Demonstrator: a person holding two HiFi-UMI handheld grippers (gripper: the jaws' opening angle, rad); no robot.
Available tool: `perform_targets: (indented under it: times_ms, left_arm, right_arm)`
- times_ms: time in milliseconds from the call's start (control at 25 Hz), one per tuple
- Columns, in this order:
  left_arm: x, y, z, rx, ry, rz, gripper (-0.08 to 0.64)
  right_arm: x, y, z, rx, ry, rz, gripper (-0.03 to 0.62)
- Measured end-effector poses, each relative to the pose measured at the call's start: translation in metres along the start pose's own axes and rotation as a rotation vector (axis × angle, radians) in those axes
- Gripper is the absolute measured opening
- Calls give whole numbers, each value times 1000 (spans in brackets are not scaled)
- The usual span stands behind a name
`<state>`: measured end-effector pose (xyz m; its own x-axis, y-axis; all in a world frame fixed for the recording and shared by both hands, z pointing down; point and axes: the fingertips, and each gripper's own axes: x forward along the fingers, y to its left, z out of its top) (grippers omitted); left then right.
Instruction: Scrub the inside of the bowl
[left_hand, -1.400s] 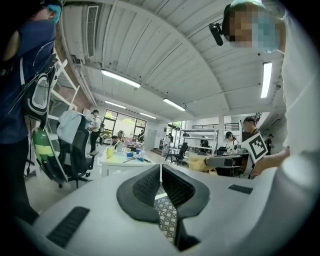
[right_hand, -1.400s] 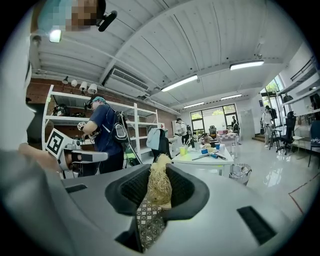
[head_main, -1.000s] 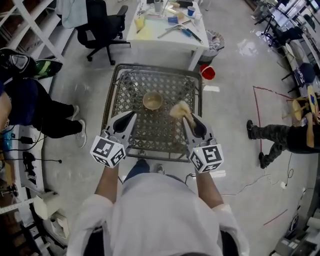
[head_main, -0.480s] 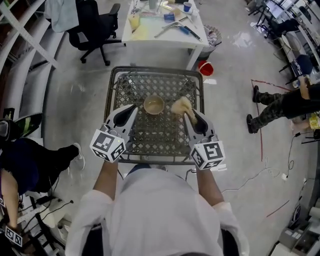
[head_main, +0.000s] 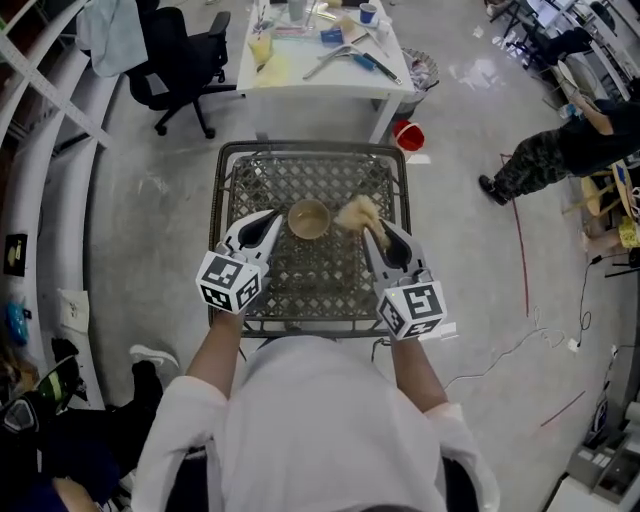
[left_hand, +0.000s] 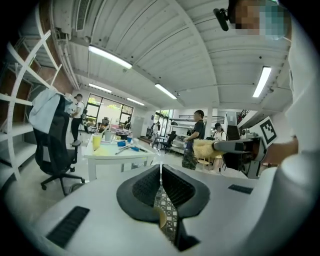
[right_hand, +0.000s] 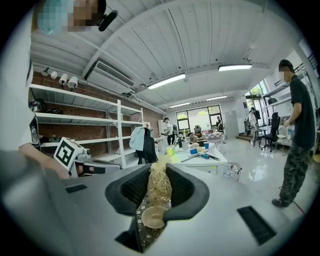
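Metal lattice forms the one desk (head_main: 232, 170) in front of the person, who holds two grippers out over its near edge. The left gripper (head_main: 268, 220) has its jaws pressed together with nothing between them. Its tip lies just left of the one tan bowl (head_main: 308, 219), and whether they touch cannot be told. The bowl stands upright on the lattice, a little beyond the desk's middle. Just right of its rim is one straw-coloured scrubber (head_main: 357, 213), a bundle of fibres. The right gripper (head_main: 372, 232) has its jaws closed on this bundle, which sticks out past their tips. Behind the lattice are one black chair (head_main: 175, 60) at the left, one cluttered white desk (head_main: 300, 75), and one red bucket (head_main: 407, 136) by its leg. One bystander (head_main: 535, 160) stands on the floor at the far right.
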<state>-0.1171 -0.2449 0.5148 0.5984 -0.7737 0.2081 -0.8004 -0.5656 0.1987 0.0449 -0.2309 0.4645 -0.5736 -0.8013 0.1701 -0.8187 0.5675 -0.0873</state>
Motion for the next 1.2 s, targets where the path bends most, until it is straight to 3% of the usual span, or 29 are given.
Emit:
perform_targets:
  times_ms: [640,880,1120,1160,1200]
  left_arm:
    - [51,34,-105,-175,296,36,38]
    - [66,42,-136,-328,348,58,38]
    - [78,53,-168,-418,419,85,42]
    - [80,54,-172,-433,430,92,73]
    - [83,56,-177,-451,442,99,158]
  right_arm:
    - [9,-8,-19,29,42,-41,100]
    - [10,-12,-24,31,64,-41,100]
    - [12,-15,-29,36,82,-50,100]
    - [12,-16,-30,36,86,-51,100]
    - [12,-17,-31,37,90,-53,100]
